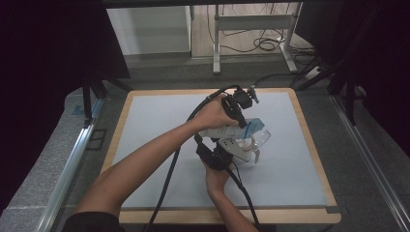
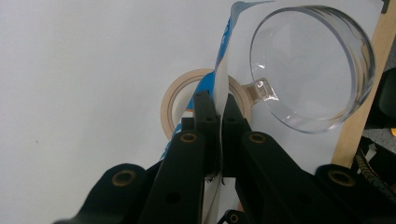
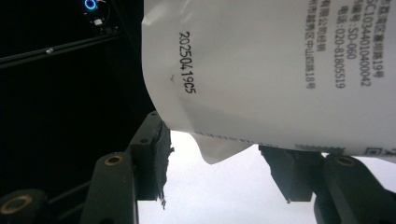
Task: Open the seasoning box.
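1. The table (image 1: 159, 145) carries a pale grey mat, and both grippers are held above its middle with the pouch between them.
2. The pouch (image 1: 232, 129), white with blue print, is gripped by both grippers. In the right gripper view its white back, printed with a date code, hangs just above and between the jaws.
3. The right gripper (image 3: 224, 168) has its jaws spread wide, one on each side of the pouch's lower edge. Whether the pads press on it cannot be told.
4. The left gripper (image 2: 216, 107) has its jaws pressed together, pinching a thin edge of the pouch, which runs up from between them.
5. A clear cup (image 2: 313, 70) lies just beyond the left jaws, to their right.
6. A tape roll (image 2: 170, 100) lies on the mat straight behind those jaws, partly hidden by them.
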